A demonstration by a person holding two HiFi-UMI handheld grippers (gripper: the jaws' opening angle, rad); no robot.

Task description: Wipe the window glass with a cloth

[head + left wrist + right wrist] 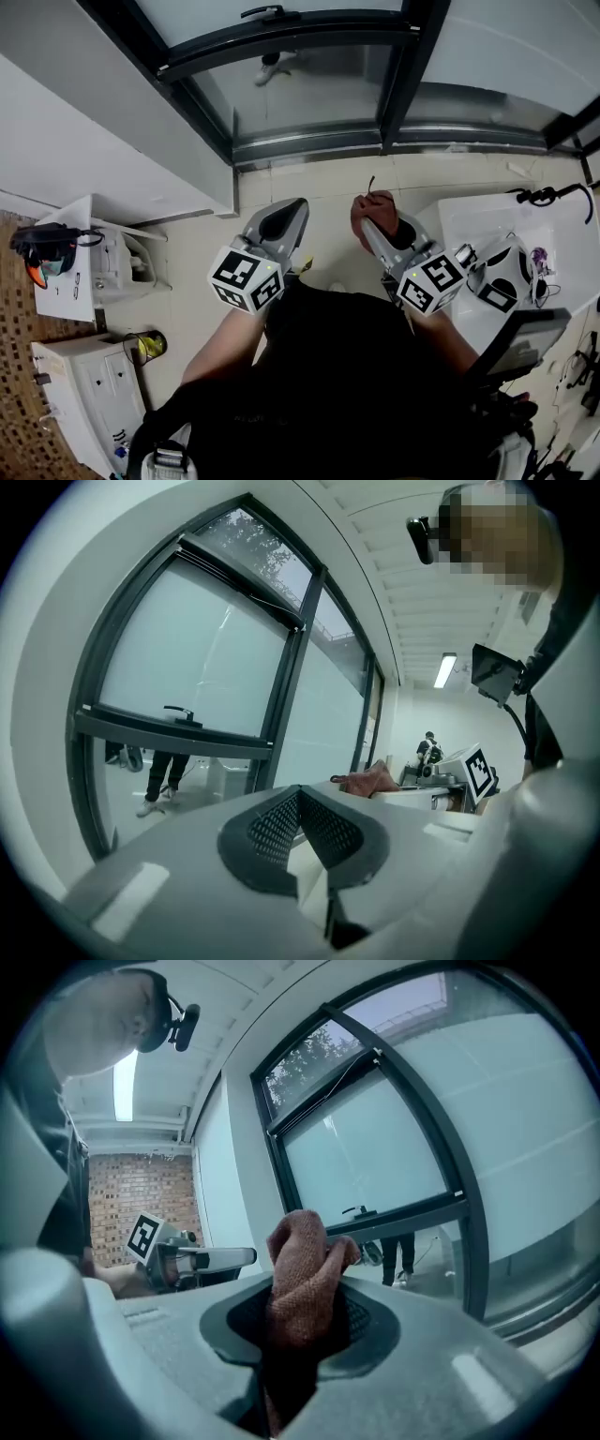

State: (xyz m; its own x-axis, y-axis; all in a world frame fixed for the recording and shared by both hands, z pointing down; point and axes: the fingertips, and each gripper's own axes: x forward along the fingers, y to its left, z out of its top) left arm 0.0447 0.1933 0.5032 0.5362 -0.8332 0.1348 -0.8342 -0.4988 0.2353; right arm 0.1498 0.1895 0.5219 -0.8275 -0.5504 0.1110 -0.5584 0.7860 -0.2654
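The window glass [309,89] in its dark frame fills the top of the head view, with a black handle [262,12] on the crossbar. My right gripper [373,217] is shut on a reddish-brown cloth [302,1274], bunched and sticking up between its jaws; the cloth [375,208] also shows in the head view. My left gripper [281,223] is shut with nothing in it, to the left of the right one. Both grippers hang short of the glass. The window [187,672] and the window [375,1162] stand ahead in both gripper views.
A white wall [84,131] runs at the left. A white cabinet [70,258] with gear on it stands at the lower left. A white table [506,244] with devices and cables is at the right. A person's legs [164,780] show beyond the glass.
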